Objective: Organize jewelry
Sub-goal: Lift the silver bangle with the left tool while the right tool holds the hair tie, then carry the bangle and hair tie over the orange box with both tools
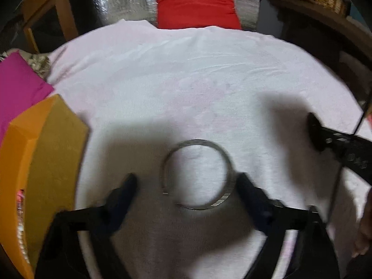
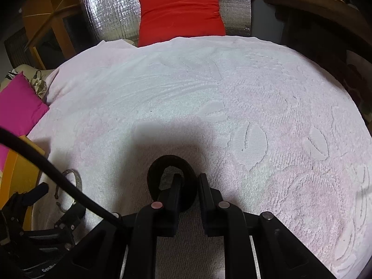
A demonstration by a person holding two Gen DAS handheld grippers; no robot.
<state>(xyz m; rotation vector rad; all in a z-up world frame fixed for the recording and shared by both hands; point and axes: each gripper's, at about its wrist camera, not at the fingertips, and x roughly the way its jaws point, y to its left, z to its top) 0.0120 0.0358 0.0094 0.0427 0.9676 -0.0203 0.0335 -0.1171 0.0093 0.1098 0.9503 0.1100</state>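
A silver bangle [image 1: 197,174] lies flat on the pale pink towel [image 1: 186,81], between the fingers of my left gripper [image 1: 186,183], which is open around it. It also shows at the left of the right wrist view [image 2: 74,181]. My right gripper [image 2: 189,181] is shut on a black bangle [image 2: 155,176], one finger through its hole, gripping its right side just above the towel [image 2: 232,104]. The black bangle and right gripper also show at the right edge of the left wrist view [image 1: 313,132].
An open orange jewelry box [image 1: 41,174] stands at the left with beads inside. A magenta cushion [image 1: 18,88] lies behind it. A red cushion [image 2: 181,14] leans on silver foil at the back. A black cable [image 2: 58,174] crosses the left of the right wrist view.
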